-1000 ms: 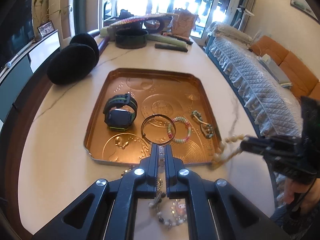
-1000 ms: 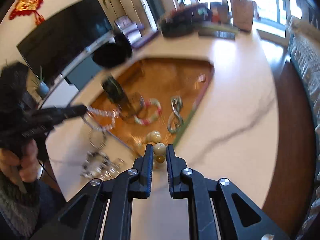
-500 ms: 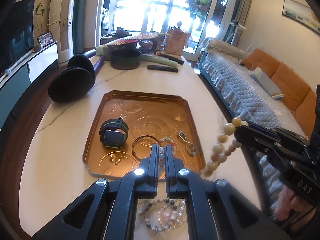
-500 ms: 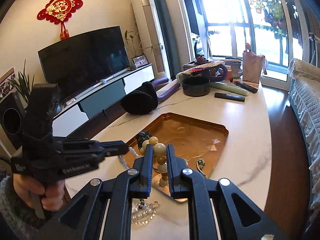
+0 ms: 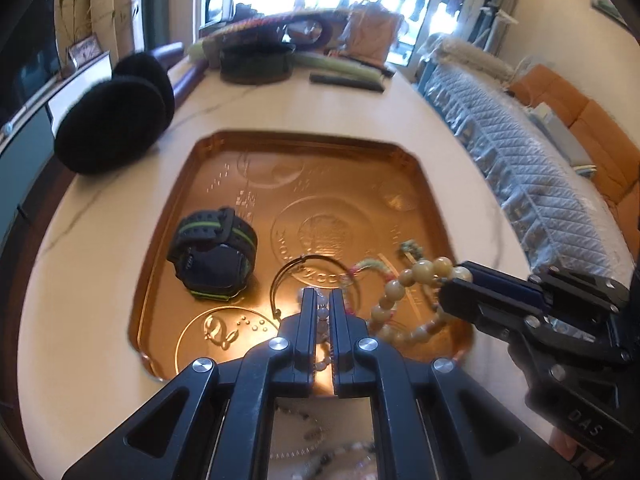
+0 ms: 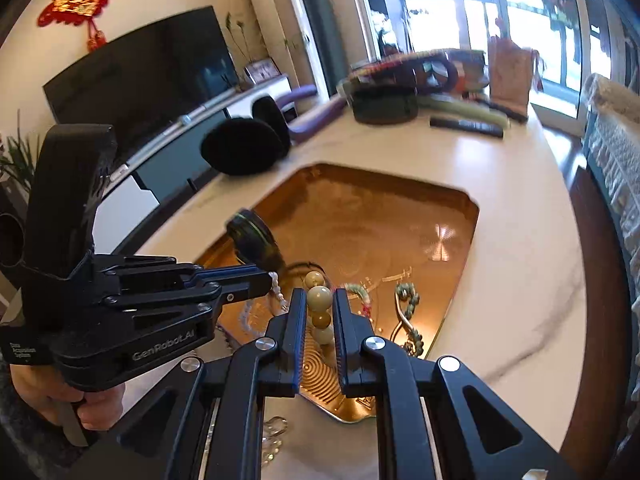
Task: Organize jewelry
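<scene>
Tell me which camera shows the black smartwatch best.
Left wrist view: the smartwatch lies unobstructed in the copper tray, face and green-striped strap clear. In the right wrist view it is blurred, partly behind the left gripper.

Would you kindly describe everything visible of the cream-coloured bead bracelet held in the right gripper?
The cream bead bracelet is a loop of round, glossy beads in pale yellow to tan, looking like polished stone or wood, and uneven in size. The right gripper is shut on it, its jaws pinching a few beads, with one bead showing above the fingertips. The rest of the loop hangs over the near right part of the copper tray, near the other bracelets lying there. Whether its lowest beads touch the tray cannot be told.
</scene>
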Demonstrator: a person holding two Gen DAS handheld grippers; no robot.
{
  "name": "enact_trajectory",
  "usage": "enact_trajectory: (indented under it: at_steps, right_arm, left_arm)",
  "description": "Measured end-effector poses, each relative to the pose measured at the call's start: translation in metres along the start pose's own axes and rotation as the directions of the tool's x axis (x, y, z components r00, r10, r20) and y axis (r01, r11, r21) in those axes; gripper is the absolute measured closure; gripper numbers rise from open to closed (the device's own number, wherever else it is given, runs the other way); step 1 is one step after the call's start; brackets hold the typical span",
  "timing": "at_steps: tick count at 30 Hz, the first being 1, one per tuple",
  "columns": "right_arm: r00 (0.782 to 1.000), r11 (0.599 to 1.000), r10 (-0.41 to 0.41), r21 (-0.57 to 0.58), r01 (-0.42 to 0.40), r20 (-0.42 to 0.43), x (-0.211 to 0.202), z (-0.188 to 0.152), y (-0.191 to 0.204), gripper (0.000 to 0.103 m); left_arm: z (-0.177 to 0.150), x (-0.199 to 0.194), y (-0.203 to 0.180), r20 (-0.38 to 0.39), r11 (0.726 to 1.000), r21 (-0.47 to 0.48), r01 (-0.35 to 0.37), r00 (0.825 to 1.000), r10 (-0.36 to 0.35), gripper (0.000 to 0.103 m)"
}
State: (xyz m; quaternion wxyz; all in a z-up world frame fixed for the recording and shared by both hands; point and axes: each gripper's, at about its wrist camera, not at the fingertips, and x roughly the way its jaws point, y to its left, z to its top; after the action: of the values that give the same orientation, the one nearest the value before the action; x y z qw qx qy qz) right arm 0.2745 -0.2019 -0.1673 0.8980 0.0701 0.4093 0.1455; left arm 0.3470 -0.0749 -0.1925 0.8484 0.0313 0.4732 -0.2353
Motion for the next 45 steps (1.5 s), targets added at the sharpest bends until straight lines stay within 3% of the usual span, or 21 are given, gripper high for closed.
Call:
enact_trajectory:
  at_steps: [3,7,9,10,11,13,16,20,25,27,29,33,36,38,39,41,45]
  right_arm:
    - [1.000,1.000,-0.003,0.002,0.003,-0.019,0.009,-0.001,-0.002,0.090]
    - [0.998,0.999,-0.041,0.001,0.041,-0.049,0.014,-0.006,-0.004,0.086]
    - [0.999,0.999,-0.022,0.023,0.023,-0.039,0.007,-0.007,-0.006,0.072]
    - [1.000,0.999,-0.017,0.035,0.018,-0.026,0.001,-0.008,-0.006,0.055]
    - [1.000,0.999,-0.025,0.042,0.026,-0.013,-0.004,-0.008,-0.006,0.046]
    - [0.999,0.998,-0.037,0.045,0.037,0.003,-0.014,-0.011,-0.004,0.043]
    - [1.000,0.998,-0.017,0.054,0.016,0.021,-0.031,-0.018,0.002,0.043]
    - [0.999,0.999,-0.013,0.051,0.011,0.044,-0.051,-0.031,0.018,0.043]
    - [0.999,1.000,0.030,0.004,-0.030,-0.014,-0.055,-0.056,0.040,0.043]
    - [0.999,0.999,0.038,-0.013,-0.039,-0.026,-0.056,-0.064,0.048,0.050]
    - [0.997,0.998,0.059,-0.035,-0.061,-0.049,-0.051,-0.069,0.057,0.063]
    - [0.996,0.992,0.047,-0.116,-0.057,-0.081,-0.033,-0.072,0.074,0.072]
    - [0.992,0.985,0.017,-0.166,-0.037,-0.121,-0.011,-0.075,0.077,0.077]
    - [0.990,0.985,0.017,-0.169,-0.042,-0.142,0.002,-0.075,0.074,0.080]
    - [0.989,0.985,0.018,-0.168,-0.043,-0.148,0.008,-0.075,0.071,0.081]
    - [0.988,0.983,0.009,-0.180,-0.037,-0.156,0.019,-0.073,0.069,0.084]
    - [0.989,0.970,-0.011,-0.243,-0.026,-0.147,0.029,-0.075,0.075,0.092]
  left_arm:
    - [-0.001,0.007,0.000,-0.018,1.000,0.005,-0.004,1.000,0.004,0.098]
    - [-0.006,0.002,-0.005,0.013,0.994,0.031,-0.107,0.994,0.106,0.090]
    - [-0.008,0.000,-0.008,-0.005,0.987,0.040,-0.157,0.987,0.158,0.056]
    - [-0.011,-0.003,-0.009,-0.002,0.984,0.047,-0.171,0.985,0.172,0.028]
    - [-0.015,-0.011,-0.010,0.028,0.979,0.047,-0.200,0.980,0.199,0.023]
    - [-0.021,-0.029,-0.006,0.066,0.980,0.037,-0.196,0.979,0.194,0.023]
    - [-0.030,-0.061,0.006,0.094,0.991,-0.012,-0.132,0.987,0.132,0.019]
    - [-0.051,-0.091,0.028,0.135,0.987,-0.040,-0.154,0.978,0.158,0.018]
    - [-0.080,-0.092,0.047,0.081,0.987,-0.040,-0.153,0.985,0.155,0.018]
    - [-0.087,-0.090,0.049,0.059,0.987,-0.039,-0.154,0.986,0.156,0.018]
    - [-0.092,-0.086,0.051,0.048,0.986,-0.033,-0.162,0.985,0.163,0.018]
    - [-0.093,-0.068,0.051,0.022,0.984,-0.011,-0.176,0.984,0.176,0.024]
    - [-0.085,-0.044,0.051,-0.022,0.989,-0.009,-0.150,0.988,0.150,0.041]
    - [-0.082,-0.025,0.048,-0.055,0.986,0.032,-0.167,0.984,0.168,0.065]
    - [-0.081,-0.022,0.046,-0.022,0.984,0.048,-0.171,0.985,0.172,0.069]
    - [-0.077,-0.018,0.043,-0.018,0.985,0.076,-0.157,0.987,0.159,0.090]
    - [-0.077,-0.018,0.044,-0.021,0.986,0.075,-0.150,0.988,0.152,0.100]
